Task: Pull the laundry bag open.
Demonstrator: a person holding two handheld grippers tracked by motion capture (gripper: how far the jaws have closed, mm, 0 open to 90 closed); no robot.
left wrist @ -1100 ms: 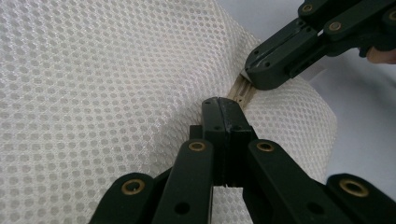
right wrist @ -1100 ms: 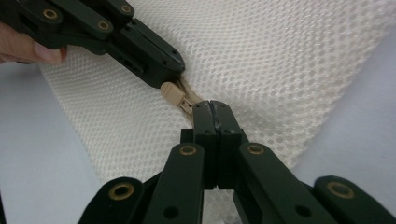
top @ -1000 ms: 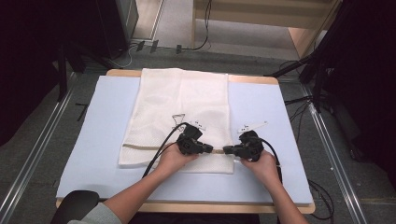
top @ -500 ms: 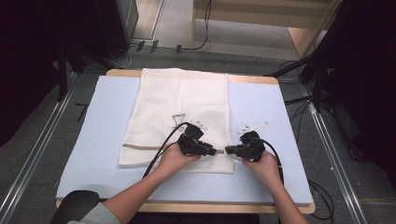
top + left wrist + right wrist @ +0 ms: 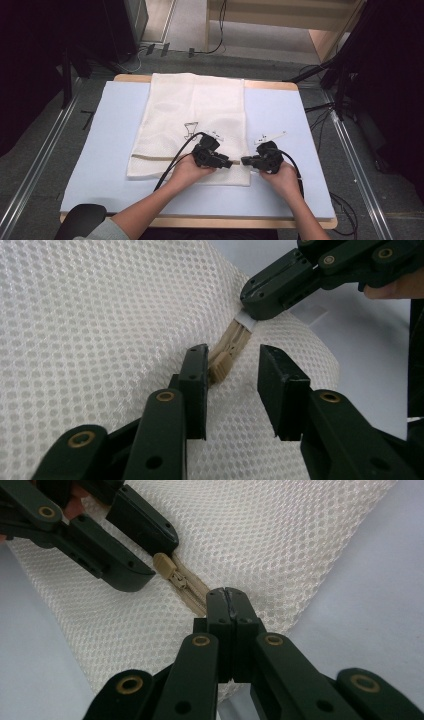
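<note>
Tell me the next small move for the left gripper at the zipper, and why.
Probably close the left gripper on the zipper slider. Its jaws have just been opening and stand apart around the slider without pinching it, while the right gripper is shut on the zipper end, anchoring the mesh bag.

even overhead light, soft shadows, dark surroundings, close-ups sharp.

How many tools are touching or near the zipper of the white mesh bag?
2. The right tool is shut on the zipper tape at the mesh bag's near right corner. The left tool stands open around the zipper slider, its jaws having just opened.
</note>
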